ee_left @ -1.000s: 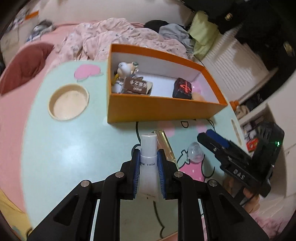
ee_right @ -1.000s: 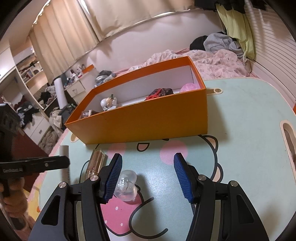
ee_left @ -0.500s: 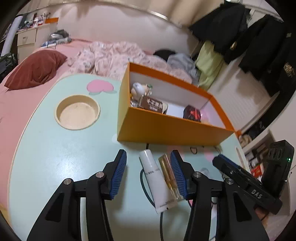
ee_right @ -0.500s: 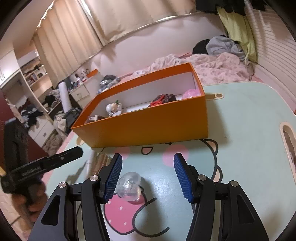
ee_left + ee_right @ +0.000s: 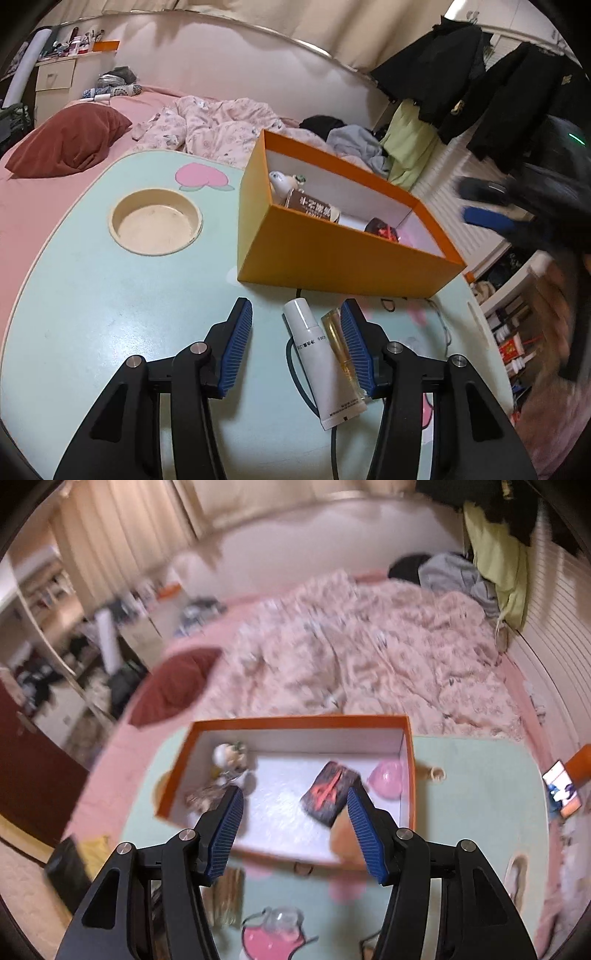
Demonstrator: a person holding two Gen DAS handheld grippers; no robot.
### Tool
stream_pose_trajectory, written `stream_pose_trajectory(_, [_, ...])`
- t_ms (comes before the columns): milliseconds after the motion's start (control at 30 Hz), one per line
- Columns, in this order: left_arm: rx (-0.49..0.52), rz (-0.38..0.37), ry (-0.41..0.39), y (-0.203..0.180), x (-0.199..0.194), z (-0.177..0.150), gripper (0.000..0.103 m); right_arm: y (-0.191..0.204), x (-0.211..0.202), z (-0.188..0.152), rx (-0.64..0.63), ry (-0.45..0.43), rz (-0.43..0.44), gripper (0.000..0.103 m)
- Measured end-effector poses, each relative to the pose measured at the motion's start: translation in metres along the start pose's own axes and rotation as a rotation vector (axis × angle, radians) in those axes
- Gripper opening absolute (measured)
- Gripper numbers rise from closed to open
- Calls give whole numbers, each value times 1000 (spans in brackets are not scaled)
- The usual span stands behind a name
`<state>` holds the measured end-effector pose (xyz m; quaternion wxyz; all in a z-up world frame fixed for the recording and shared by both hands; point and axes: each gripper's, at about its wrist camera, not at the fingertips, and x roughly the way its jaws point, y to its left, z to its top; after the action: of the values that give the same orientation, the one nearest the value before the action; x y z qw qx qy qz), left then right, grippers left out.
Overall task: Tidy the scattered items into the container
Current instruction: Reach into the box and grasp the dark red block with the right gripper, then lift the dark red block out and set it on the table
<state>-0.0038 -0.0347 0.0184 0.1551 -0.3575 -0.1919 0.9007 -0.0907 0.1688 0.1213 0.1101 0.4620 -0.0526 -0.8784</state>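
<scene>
My left gripper [image 5: 295, 350] is open low over the mint table [image 5: 92, 314]. A white tube [image 5: 321, 365] lies flat between its fingers, nearer the right pad and untouched. An amber bottle [image 5: 341, 347] lies beside the tube against that pad. Just beyond stands the orange box [image 5: 343, 258]. My right gripper [image 5: 294, 834] hangs open and empty above the orange box [image 5: 295, 723], which holds a white figurine [image 5: 231, 757], a dark red-marked packet [image 5: 328, 794] and a pink ball [image 5: 388, 777]. A clear ball [image 5: 282, 919] rests on the table below it. In the left wrist view the right gripper [image 5: 491, 218] is a blur.
A round recess [image 5: 157, 221] is sunk in the table left of the box. A phone [image 5: 561, 794] lies at the table's right edge. Behind the table a bed carries a pink quilt [image 5: 369, 646] and a dark red pillow [image 5: 66, 147]. Clothes hang at the right.
The left gripper opened and let go of the white tube, which now lies on the table. The right gripper rose from beside the clear ball to above the box.
</scene>
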Motion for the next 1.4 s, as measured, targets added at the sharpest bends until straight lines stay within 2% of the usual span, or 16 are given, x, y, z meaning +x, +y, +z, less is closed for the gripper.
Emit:
stream_pose_trajectory(67, [-7,-4,-13,1,-2,-1,53,3,27,12,-7,97,-48,59])
stream_pose_trajectory(167, [-13,-18,-28,2,-6,-3,56,-7,67,19,57,266,-30,59])
stream_pose_trajectory(233, [-5,-40,-32,1,-7,-4,56,-16,82,22,95,343,-20,59])
stream_pose_trajectory(333, [12,-57,-45,-2,-8,-4,56,-21,91,25,91,381,-108,59])
stream_pose_trajectory(400, [20,-62,-46,-4,-8,-4,56,-20,96,25,92,409,-119,62])
stream_pose_trajectory(633, [24,-91,-63,-5,-14,-8,59,-8,129,23,64,530,-151,63])
stream_pose_trajectory(733, [22,-100,-70,-5,-15,-8,61,-5,137,25,46,512,-185,65])
stream_pose_trajectory(767, [22,-101,-72,-6,-15,-8,61,-3,138,26,21,499,-204,60])
stream_pose_trajectory(800, [21,-99,-72,-6,-15,-8,61,0,139,25,-13,486,-231,50])
stream_pose_trajectory(867, [15,-97,-63,-5,-14,-8,61,4,138,24,-59,465,-238,38])
stream_pose_trajectory(1033, [0,-97,-55,-3,-12,-8,61,3,133,26,-46,453,-194,37])
stream_pose_trajectory(1167, [2,-88,-54,-4,-12,-8,61,8,107,36,-32,382,-121,37])
stream_pose_trajectory(1300, [-2,-80,-54,-3,-12,-8,61,18,54,42,-64,290,-40,38])
stream_pose_trajectory(1400, [-8,-81,-52,-2,-12,-8,61,20,9,27,-108,228,13,38])
